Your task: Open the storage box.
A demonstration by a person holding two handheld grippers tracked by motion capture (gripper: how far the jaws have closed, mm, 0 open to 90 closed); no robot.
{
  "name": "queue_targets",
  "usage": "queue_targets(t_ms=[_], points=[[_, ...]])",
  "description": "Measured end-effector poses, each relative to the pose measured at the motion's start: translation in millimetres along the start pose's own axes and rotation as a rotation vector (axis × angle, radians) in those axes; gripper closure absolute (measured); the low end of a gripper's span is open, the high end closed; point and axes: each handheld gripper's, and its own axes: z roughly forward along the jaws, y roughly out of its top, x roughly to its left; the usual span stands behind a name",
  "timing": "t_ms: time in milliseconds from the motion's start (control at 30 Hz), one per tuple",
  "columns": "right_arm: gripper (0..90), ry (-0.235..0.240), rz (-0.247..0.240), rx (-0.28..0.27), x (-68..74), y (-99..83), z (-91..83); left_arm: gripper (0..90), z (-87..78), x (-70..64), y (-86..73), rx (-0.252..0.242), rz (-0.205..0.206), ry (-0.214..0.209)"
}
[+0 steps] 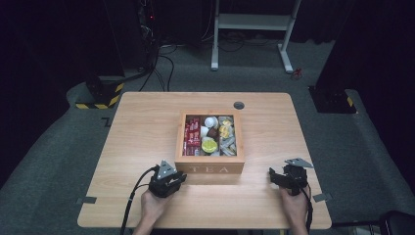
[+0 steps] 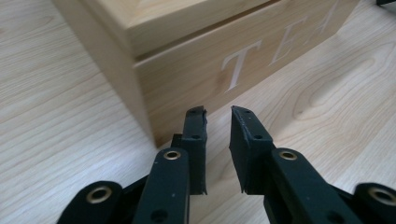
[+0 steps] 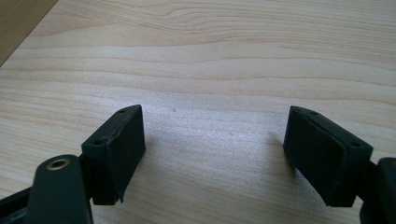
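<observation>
The open wooden tea box (image 1: 210,169) sits mid-table. The left gripper (image 1: 182,177) hovers just beside its front-left corner, jaws nearly closed, empty; the right gripper (image 1: 272,175) near its front-right, jaws wide apart.

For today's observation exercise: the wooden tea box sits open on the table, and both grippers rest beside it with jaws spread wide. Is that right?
Not quite. Only the right gripper is spread wide; the left gripper view shows the left gripper with jaws nearly together, a narrow gap between them. The tea box is open.

Tea box (image 1: 210,168) on wooden table (image 1: 142,127)
</observation>
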Motion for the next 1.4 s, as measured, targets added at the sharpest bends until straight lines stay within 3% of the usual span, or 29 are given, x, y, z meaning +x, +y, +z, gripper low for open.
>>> queue_targets(t_ms=[100, 233, 600, 1133, 1400], points=[[20.4, 0.0, 0.0, 0.0, 0.0, 0.0, 0.0, 79.2, 6.2, -5.2, 6.7, 0.0, 0.018, -0.01], [20.4, 0.0, 0.0, 0.0, 0.0, 0.0, 0.0, 81.7, 10.3, -6.1, 12.1, -0.011, -0.002, -0.004], [20.7, -0.001, -0.002, 0.0, 0.1, -0.1, -0.2, 87.5, 15.2, -12.2, 24.2, -0.022, 0.022, -0.008], [20.7, -0.001, -0.003, 0.0, -0.1, 0.0, -0.2, 90.0, 8.8, -17.8, 37.2, -0.057, 0.037, -0.003], [20.7, -0.001, -0.001, 0.001, 0.0, 0.0, -0.2, 90.0, 8.6, -17.9, 38.8, -0.049, 0.029, 0.002]])
